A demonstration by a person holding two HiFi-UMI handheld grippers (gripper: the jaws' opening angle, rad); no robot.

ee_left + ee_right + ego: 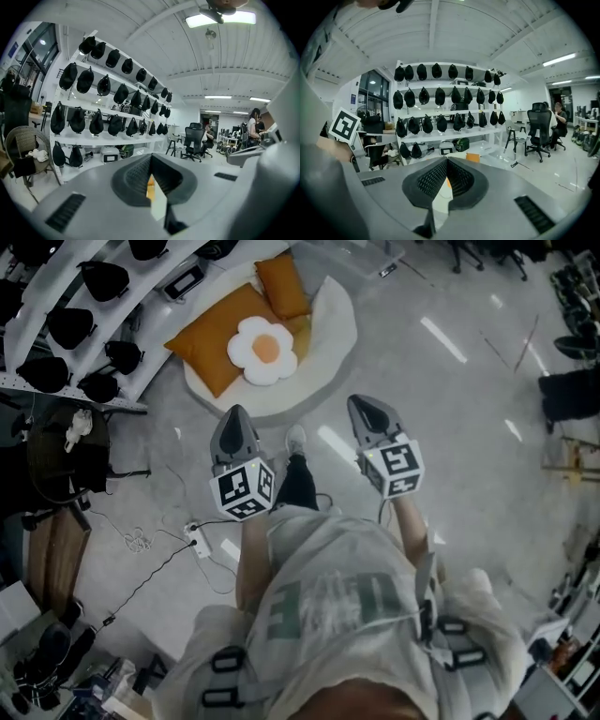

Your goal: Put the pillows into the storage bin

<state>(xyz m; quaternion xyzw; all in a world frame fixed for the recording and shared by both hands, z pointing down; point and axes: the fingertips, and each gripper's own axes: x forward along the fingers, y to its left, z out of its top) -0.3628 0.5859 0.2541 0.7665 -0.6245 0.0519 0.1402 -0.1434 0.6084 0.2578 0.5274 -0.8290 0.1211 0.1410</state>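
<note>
Head view, left gripper [235, 414]: jaws pressed together with nothing between them, held out over the grey floor [441, 409].
Head view, right gripper [364, 405]: jaws likewise together and empty, level with the left gripper and well apart from it.
Head view, large orange pillow [211, 338]: ahead of the left gripper, lying on a round white pad [336, 329].
Head view, flower pillow [263, 351]: white petals and an orange centre. It rests on the large orange pillow, just ahead of the left gripper's tip, with no contact between them.
Head view, small orange pillow [283, 285]: beyond the flower pillow, at the pad's far side, the farthest from both grippers.
Head view, shelf rack [56, 292]: ahead and to the left of the left gripper, hung with black bags [103, 279].
Head view, power strip [199, 540]: on the floor behind and left of the left gripper, with a cable attached.
Left gripper view, jaws: ribbed pads meet. Only a thin sliver of orange and white shows below the seam.
Left gripper view, surroundings: the shelf rack stands ahead and left, and an office chair [193, 140] stands farther off to the right.
Right gripper view, jaws: closed pad to pad and gripping nothing, with an orange and white sliver below them.
Right gripper view, pillow: an orange corner shows just above and right of the jaw tips.
Right gripper view, marker cube [344, 125]: the left gripper's cube, at the far left.
</note>
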